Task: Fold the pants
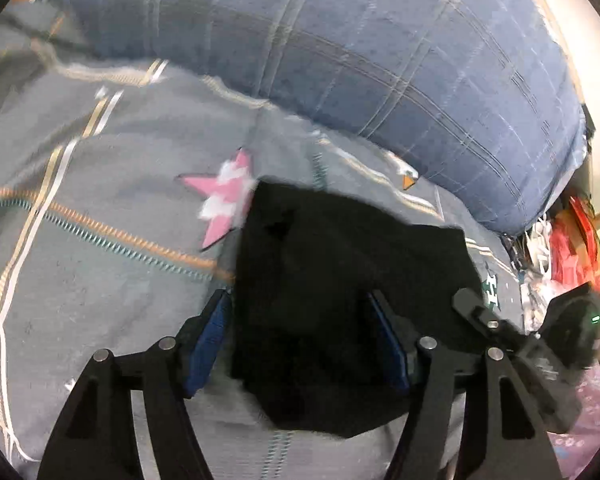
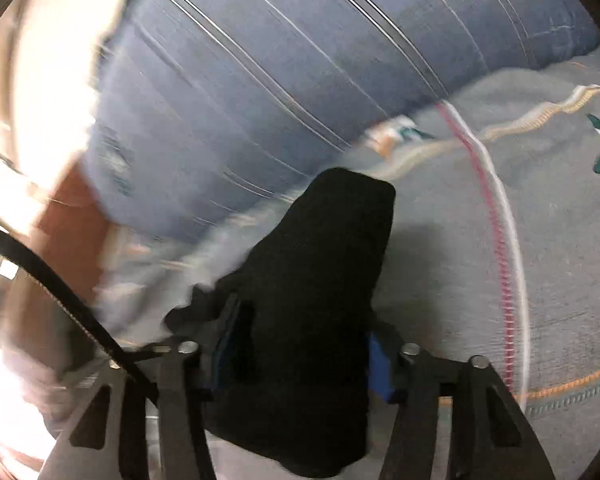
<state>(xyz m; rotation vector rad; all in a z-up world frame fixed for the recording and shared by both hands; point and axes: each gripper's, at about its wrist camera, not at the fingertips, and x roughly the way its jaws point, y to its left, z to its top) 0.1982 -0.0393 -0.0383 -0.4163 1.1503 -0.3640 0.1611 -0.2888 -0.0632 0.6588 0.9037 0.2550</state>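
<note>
Both grippers (image 1: 300, 316) (image 2: 300, 336) wide apart, straddling black pants (image 1: 340, 280).

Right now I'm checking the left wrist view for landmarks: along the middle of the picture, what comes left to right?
Striped line on the grey bedsheet → pink star patch → black pants → red items at the bed edge.

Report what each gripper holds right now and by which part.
Black fabric pants lie between both grippers' fingers, left gripper and right gripper. Whether either actually grips them, or where on the garment, cannot be told.
</note>
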